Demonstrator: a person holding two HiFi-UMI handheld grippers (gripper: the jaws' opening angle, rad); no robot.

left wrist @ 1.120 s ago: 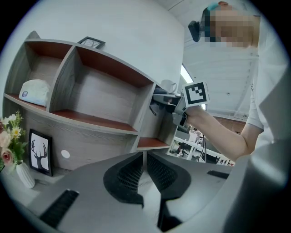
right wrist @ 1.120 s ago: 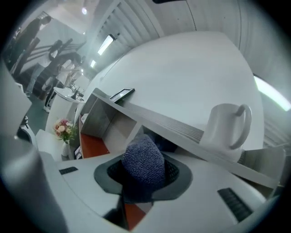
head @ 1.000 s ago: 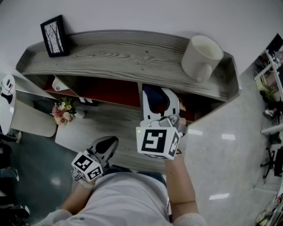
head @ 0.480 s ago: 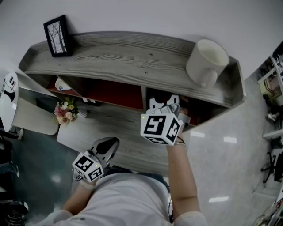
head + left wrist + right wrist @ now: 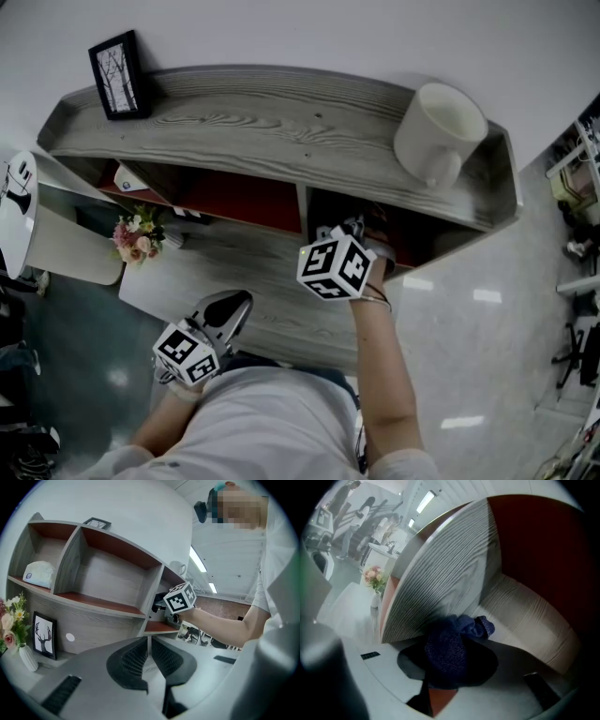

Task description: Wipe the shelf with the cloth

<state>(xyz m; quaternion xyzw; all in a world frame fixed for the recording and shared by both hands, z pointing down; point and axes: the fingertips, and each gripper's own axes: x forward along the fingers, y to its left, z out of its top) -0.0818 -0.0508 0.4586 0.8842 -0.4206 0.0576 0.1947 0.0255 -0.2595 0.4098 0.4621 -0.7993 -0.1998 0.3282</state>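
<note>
Navy knitted cloth (image 5: 445,654), wood-grained shelf (image 5: 524,617).

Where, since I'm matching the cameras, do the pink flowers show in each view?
Head view: flowers at left, below the shelf top.
Left gripper view: flowers at the far left edge.
Right gripper view: flowers upper left, small.
Shared landmark: the shelf divider beside the right gripper, which grips the cloth.

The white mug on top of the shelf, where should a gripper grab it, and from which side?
Probably by the handle, coming from the front. The mug stands upright on top of the shelf, at its right end, with its handle turned toward the person, and its body looks too wide for the jaws.
</note>
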